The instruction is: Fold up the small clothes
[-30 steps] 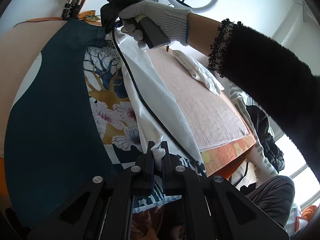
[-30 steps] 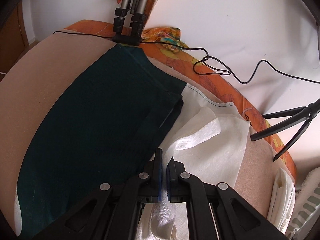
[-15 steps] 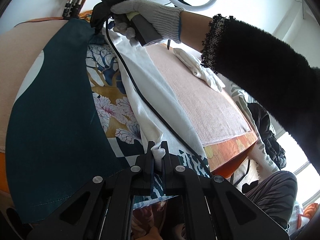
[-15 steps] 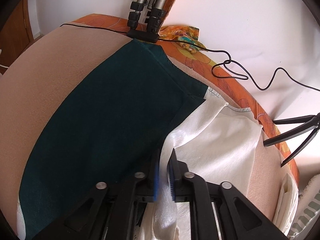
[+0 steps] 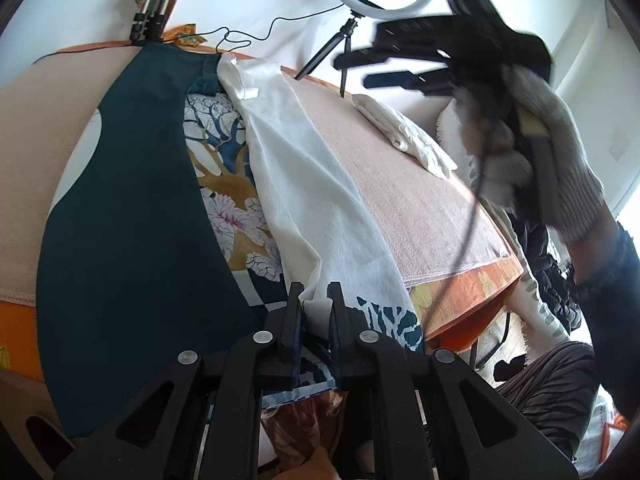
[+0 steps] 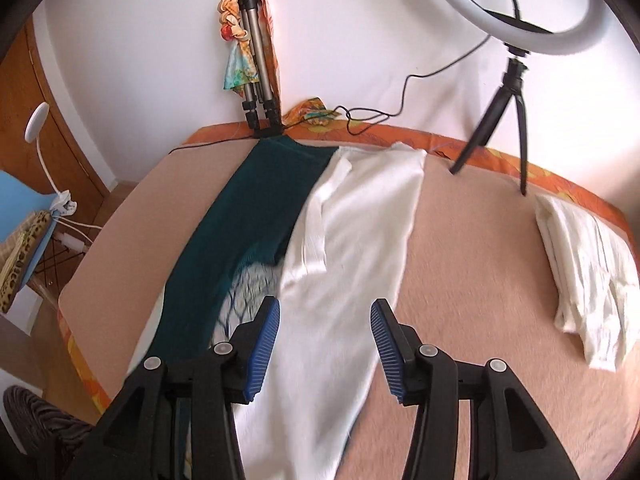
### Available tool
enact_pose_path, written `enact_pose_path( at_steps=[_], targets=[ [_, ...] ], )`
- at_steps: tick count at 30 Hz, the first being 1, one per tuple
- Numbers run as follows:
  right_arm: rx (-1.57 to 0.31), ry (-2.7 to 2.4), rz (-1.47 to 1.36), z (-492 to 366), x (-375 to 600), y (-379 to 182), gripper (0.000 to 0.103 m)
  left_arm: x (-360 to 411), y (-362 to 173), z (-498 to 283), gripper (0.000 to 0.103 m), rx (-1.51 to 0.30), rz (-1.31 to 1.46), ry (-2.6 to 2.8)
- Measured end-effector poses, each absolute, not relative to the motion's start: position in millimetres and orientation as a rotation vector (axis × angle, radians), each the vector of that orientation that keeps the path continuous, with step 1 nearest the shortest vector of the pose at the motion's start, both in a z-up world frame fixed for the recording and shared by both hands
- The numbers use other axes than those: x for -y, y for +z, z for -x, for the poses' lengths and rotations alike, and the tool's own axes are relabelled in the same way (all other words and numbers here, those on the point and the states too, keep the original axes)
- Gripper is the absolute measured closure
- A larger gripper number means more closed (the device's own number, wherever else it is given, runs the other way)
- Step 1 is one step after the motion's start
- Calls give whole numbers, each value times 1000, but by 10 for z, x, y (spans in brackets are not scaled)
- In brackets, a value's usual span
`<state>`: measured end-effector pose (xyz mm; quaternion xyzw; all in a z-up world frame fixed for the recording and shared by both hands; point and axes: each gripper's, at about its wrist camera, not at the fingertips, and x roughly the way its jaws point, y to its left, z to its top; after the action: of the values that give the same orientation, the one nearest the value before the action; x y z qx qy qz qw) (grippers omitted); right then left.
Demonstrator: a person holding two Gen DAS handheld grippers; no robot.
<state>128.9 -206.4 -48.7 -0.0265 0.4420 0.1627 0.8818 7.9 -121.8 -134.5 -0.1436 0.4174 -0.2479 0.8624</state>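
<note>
A long garment lies on the bed: a dark teal outer side [image 5: 132, 216], a floral printed lining [image 5: 228, 184] and a white lining panel [image 5: 316, 184] folded over along its length. My left gripper [image 5: 315, 308] is shut on the near end of the white panel. My right gripper [image 6: 325, 320] is open and empty, raised above the white panel [image 6: 352, 240]; in the left wrist view it hangs blurred at the upper right [image 5: 392, 68]. The teal side [image 6: 248, 224] lies left of the white panel.
A folded white cloth [image 6: 584, 256] lies on the pink bedcover [image 6: 472, 264] at the right. A ring light on a small tripod [image 6: 512, 92] and a folded tripod [image 6: 256, 80] stand at the far edge by the wall. A cable [image 6: 372, 120] runs there.
My right gripper let go of the far end of the white panel, opened and pulled back up and to the right. The white panel now lies flat. My left gripper kept its hold.
</note>
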Motion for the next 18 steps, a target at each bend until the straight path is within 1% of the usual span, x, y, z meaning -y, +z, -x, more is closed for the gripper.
enact_pose_path(
  at_steps=[2,3,4,10,16,17,18],
  targets=[
    [-947,312,49,-931,2237,-620,53,1191,-1339,-27,83,-887,285,-524],
    [-965,308,37,-809,2318,-693,53,1177,-1328,5,71,-890,268,-516],
    [-987,304,23,-684,2379,-775,54,1153,-1305,49,68,-887,259,-515],
    [-1069,337,16,-173,2483,-1125,60,848,-1085,204,68,-842,188,-486],
    [-1118,375,12,74,2422,-1349,66,449,-911,70,68,-812,85,-394],
    [-1121,380,12,89,2411,-1366,69,381,-910,34,68,-816,81,-381],
    [-1123,389,11,120,2400,-1382,71,316,-924,-3,65,-826,85,-373]
  ],
)
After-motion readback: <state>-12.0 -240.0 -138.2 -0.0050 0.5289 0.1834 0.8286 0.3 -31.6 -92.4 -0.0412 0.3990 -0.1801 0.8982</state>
